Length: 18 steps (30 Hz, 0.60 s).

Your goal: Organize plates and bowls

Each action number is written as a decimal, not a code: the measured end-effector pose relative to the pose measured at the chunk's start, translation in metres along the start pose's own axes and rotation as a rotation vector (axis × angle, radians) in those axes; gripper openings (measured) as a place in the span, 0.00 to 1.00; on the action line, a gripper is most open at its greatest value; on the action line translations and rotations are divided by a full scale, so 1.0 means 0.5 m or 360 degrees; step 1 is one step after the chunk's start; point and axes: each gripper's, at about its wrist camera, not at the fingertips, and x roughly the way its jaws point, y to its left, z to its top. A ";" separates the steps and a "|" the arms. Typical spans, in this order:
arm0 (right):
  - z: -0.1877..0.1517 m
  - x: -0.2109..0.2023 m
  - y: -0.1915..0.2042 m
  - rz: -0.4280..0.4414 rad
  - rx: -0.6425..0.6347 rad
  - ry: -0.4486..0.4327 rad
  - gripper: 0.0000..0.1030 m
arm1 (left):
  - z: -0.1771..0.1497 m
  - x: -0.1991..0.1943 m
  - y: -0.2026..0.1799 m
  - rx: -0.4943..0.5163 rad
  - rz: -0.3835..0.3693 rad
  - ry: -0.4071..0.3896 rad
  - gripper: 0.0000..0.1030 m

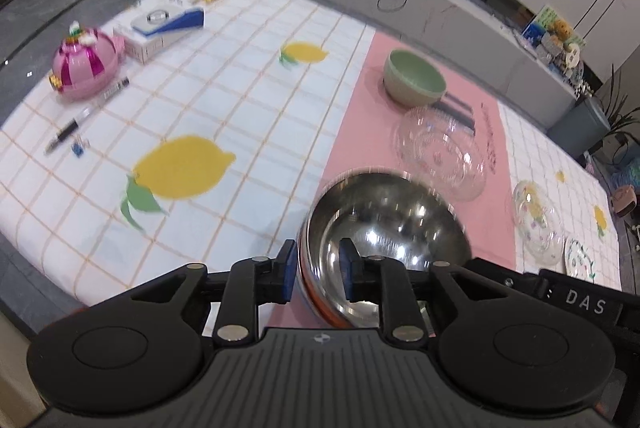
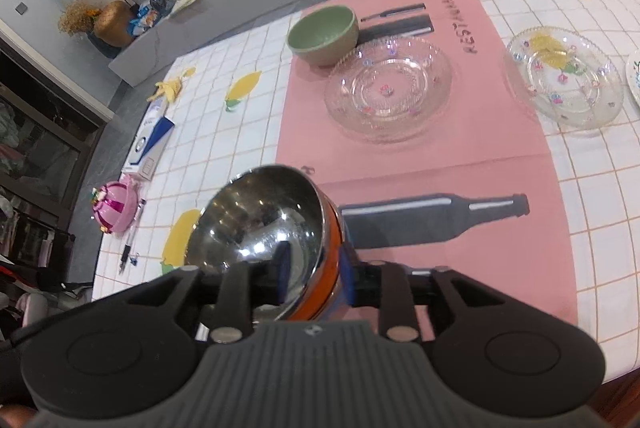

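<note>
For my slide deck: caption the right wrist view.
Right tool grips a steel bowl by its rim above the pink placemat.

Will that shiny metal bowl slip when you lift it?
Maybe. The steel bowl looks smooth and polished, so its thin rim could slide between the pads. It hangs tilted from both hand-held grippers, so it may swing.

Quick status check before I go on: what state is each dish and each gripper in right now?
steel bowl: tilted, rim pinched by both grippers
left gripper: shut on the steel bowl's rim
right gripper: shut on the steel bowl's rim
green bowl: upright, empty, on the pink mat
clear glass dish: upright, empty, on the mat
second glass plate: flat on the checked cloth, off the mat
</note>
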 end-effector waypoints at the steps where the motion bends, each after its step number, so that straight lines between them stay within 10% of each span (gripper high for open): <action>1: 0.004 -0.007 0.000 0.0007 0.0001 -0.0015 0.29 | 0.009 -0.006 -0.002 0.0009 -0.0005 -0.0020 0.27; 18: 0.206 0.000 -0.015 -0.0113 -0.0064 -0.0182 0.33 | 0.230 0.040 -0.125 0.0349 -0.0229 -0.0012 0.30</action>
